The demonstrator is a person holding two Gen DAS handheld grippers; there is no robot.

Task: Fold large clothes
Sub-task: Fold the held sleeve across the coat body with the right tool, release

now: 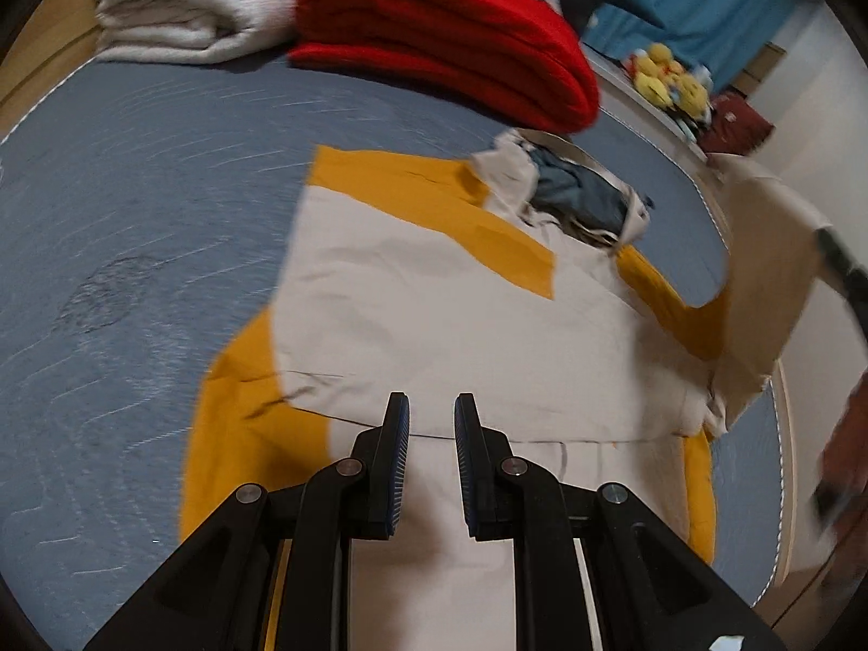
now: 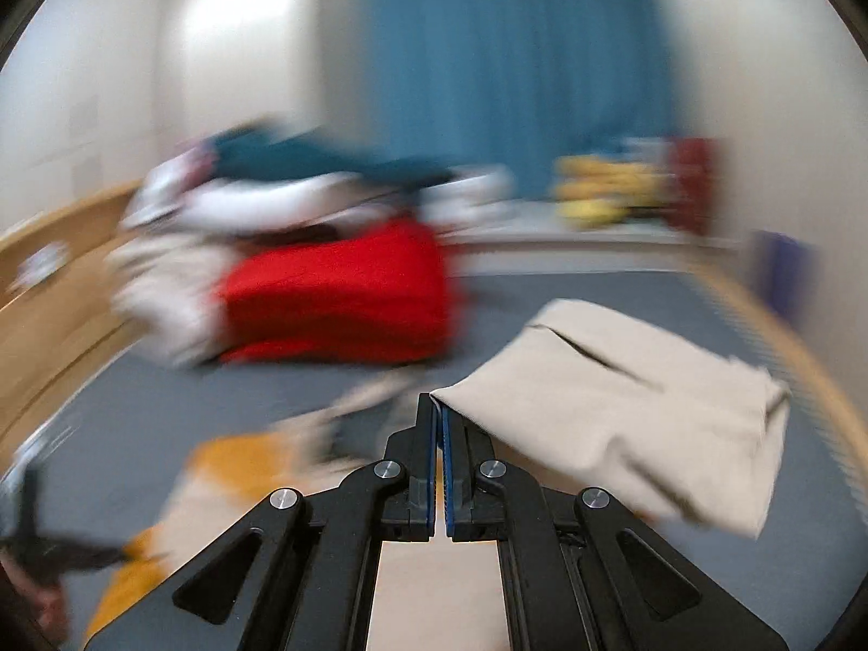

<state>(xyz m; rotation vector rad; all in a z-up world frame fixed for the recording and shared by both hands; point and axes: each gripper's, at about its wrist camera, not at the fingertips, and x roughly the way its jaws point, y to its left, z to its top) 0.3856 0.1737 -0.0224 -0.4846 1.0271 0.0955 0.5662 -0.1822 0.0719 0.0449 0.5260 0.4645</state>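
Note:
A large beige and mustard-yellow jacket (image 1: 434,320) lies spread on the grey-blue mattress (image 1: 135,206), collar at the far side. My left gripper (image 1: 431,407) is open and empty just above the jacket's lower middle. My right gripper (image 2: 438,412) is shut on the beige sleeve (image 2: 624,412) and holds it lifted above the mattress; that sleeve (image 1: 770,266) shows raised at the right in the left wrist view. The right wrist view is blurred by motion.
A folded red garment (image 1: 450,38) and a cream folded pile (image 1: 184,5) lie at the far end of the mattress. Yellow plush toys (image 1: 670,78) sit by a blue curtain (image 2: 510,70). A wooden bed frame (image 2: 49,314) runs along the left.

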